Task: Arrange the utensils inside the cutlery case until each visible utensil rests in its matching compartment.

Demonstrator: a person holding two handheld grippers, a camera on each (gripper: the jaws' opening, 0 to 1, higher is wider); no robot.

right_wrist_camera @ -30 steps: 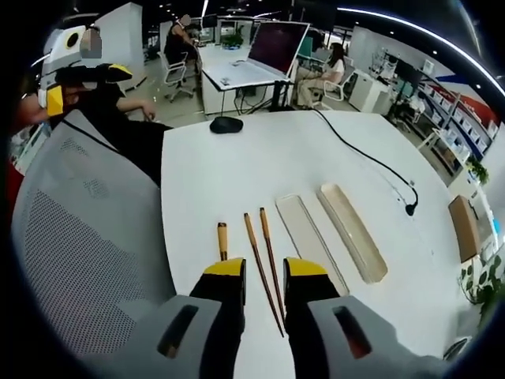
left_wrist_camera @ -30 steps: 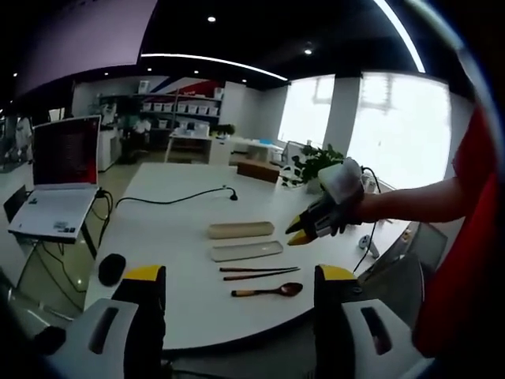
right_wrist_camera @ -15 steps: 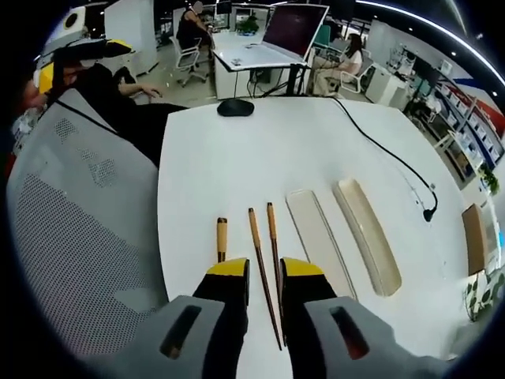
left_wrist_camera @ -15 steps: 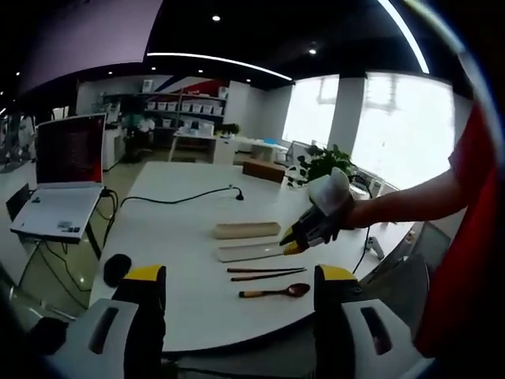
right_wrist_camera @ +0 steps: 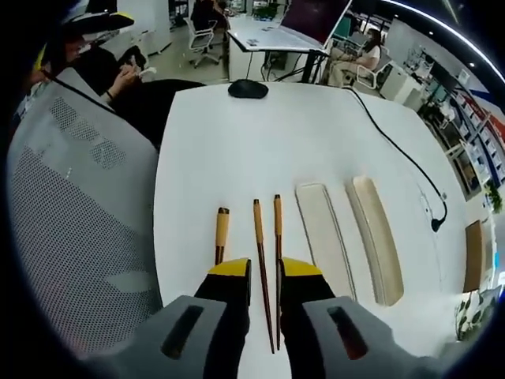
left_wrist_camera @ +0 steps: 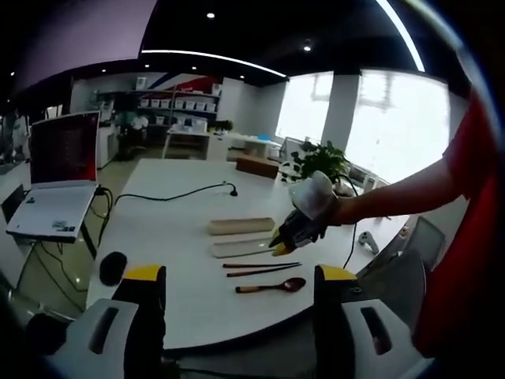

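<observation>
Two dark wooden chopsticks point(right_wrist_camera: 267, 260) lie side by side on the white table point(right_wrist_camera: 237, 150), with a wooden spoon point(right_wrist_camera: 222, 234) to their left. A cream case tray point(right_wrist_camera: 322, 237) and its second half point(right_wrist_camera: 377, 237) lie to their right. My right gripper point(right_wrist_camera: 265, 268) hovers low over the chopsticks. Its jaws stand narrowly open, and the chopsticks run under the gap. The left gripper view has that right gripper point(left_wrist_camera: 281, 248) just above the chopsticks point(left_wrist_camera: 260, 268), near the spoon point(left_wrist_camera: 270, 286) and the tray point(left_wrist_camera: 239, 248). My left gripper point(left_wrist_camera: 241, 275) stays wide open, off the table's near edge.
A black mouse point(right_wrist_camera: 248, 88) and a black cable point(right_wrist_camera: 398, 154) lie farther along the table. A grey mesh chair point(right_wrist_camera: 71, 221) stands at the table's left side. A laptop point(left_wrist_camera: 55, 178) sits on another desk. People sit at desks in the background.
My right gripper has come down closer over the chopsticks and sits more squarely above them. The utensils and case halves lie where they were. The left gripper stays open.
</observation>
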